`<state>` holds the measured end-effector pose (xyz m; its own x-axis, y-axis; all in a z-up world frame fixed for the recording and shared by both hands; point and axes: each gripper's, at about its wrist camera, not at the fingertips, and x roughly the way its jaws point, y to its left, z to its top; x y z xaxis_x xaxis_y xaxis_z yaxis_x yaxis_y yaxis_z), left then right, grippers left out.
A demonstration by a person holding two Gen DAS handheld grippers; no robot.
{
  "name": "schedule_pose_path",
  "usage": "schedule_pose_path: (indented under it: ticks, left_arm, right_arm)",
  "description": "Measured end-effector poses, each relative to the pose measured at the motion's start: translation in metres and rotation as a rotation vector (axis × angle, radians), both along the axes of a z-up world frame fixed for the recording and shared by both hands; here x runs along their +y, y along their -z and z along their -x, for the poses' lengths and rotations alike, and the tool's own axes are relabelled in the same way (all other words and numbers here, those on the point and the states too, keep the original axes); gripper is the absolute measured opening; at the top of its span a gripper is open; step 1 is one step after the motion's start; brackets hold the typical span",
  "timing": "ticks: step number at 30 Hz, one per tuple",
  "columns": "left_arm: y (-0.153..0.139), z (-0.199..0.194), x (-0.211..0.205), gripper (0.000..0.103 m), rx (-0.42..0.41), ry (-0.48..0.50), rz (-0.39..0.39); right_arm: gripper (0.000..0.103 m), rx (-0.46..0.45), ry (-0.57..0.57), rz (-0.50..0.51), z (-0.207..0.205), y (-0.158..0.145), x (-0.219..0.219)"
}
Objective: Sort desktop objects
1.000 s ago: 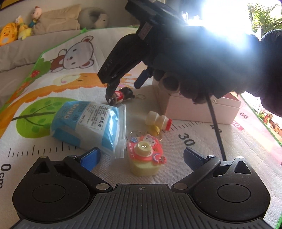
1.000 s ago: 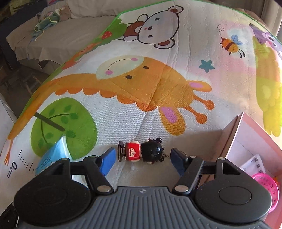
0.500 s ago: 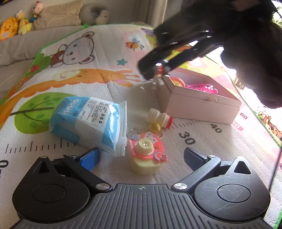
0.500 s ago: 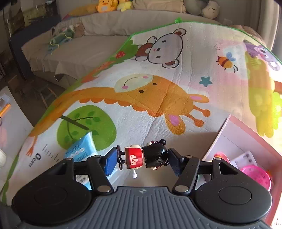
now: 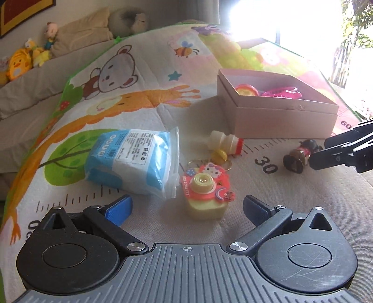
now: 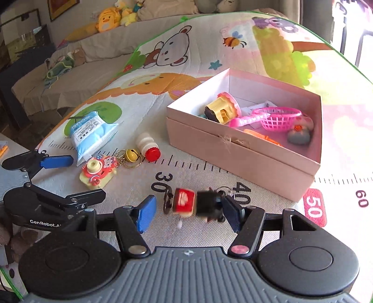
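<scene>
1. The right gripper [image 6: 188,211] has its jaws apart; the small doll figure [image 6: 195,205], glossy black head and red body, sits blurred between them, one pad at its head, the other clear of it.
2. The left gripper [image 5: 186,207] is spread wide and holds nothing, with the chunky yellow-and-pink toy camera [image 5: 205,193] just ahead of it.
3. Nearby lie a crinkly blue-and-white plastic packet [image 5: 132,160], a ribbed cream bottle with a red cap [image 5: 225,142] and a round yellow bell on a ring [image 5: 220,155].
4. The pink cardboard box [image 6: 242,151] is open, holding plastic toys.
5. All rest on a quilted cartoon play mat [image 6: 186,77] with a printed ruler; plush toys [image 6: 114,16] line the beige sofa behind.
</scene>
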<state>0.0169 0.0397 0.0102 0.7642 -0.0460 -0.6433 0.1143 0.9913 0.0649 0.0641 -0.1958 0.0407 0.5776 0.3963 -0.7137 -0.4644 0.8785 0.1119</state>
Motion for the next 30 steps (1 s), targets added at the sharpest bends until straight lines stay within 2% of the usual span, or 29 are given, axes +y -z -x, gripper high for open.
schedule_pose_path:
  ticks: [3, 5, 8, 11, 13, 15, 17, 19, 21, 24, 27, 30]
  left_arm:
    - [-0.007, -0.001, 0.002, 0.103, -0.005, -0.026, -0.031]
    - [-0.013, -0.001, 0.000, 0.103, -0.013, -0.037, -0.036]
    - [-0.018, 0.003, -0.009, 0.103, -0.028, -0.018, -0.027]
    - [-0.019, 0.008, -0.021, 0.103, -0.034, 0.035, -0.028]
    - [-0.017, 0.010, -0.025, 0.103, -0.030, 0.058, -0.038]
    - [-0.014, 0.010, -0.025, 0.103, -0.022, 0.059, -0.049]
    - [-0.012, 0.007, -0.021, 0.103, -0.010, 0.045, -0.051]
    - [-0.009, 0.005, -0.017, 0.103, 0.001, 0.027, -0.051]
    - [-0.007, 0.004, -0.014, 0.103, 0.008, 0.013, -0.054]
    - [-0.004, 0.002, -0.009, 0.103, 0.014, 0.002, -0.067]
    - [-0.002, -0.003, -0.003, 0.103, 0.004, -0.034, -0.115]
    - [-0.003, -0.012, 0.013, 0.103, -0.021, -0.137, -0.182]
  right_arm:
    - [0.065, -0.090, 0.015, -0.028, 0.000, -0.014, -0.010]
    - [0.059, -0.139, 0.018, -0.051, -0.009, -0.030, -0.013]
    - [0.038, -0.131, 0.068, -0.031, -0.043, -0.044, -0.013]
    - [0.034, -0.067, 0.132, -0.052, -0.088, -0.043, -0.020]
    - [0.031, -0.032, 0.137, -0.009, -0.113, -0.036, -0.019]
    - [0.028, -0.033, 0.143, 0.062, -0.131, -0.026, -0.015]
    - [0.020, -0.084, 0.169, 0.139, -0.141, -0.019, -0.012]
    - [0.019, -0.141, 0.187, 0.189, -0.146, -0.015, -0.012]
    - [0.020, -0.151, 0.201, 0.175, -0.142, -0.017, -0.017]
    - [0.021, -0.189, 0.151, 0.120, -0.115, -0.026, -0.018]
    - [0.030, -0.213, 0.053, 0.076, -0.077, -0.034, -0.011]
    - [0.034, -0.217, -0.066, 0.046, -0.045, -0.037, 0.001]
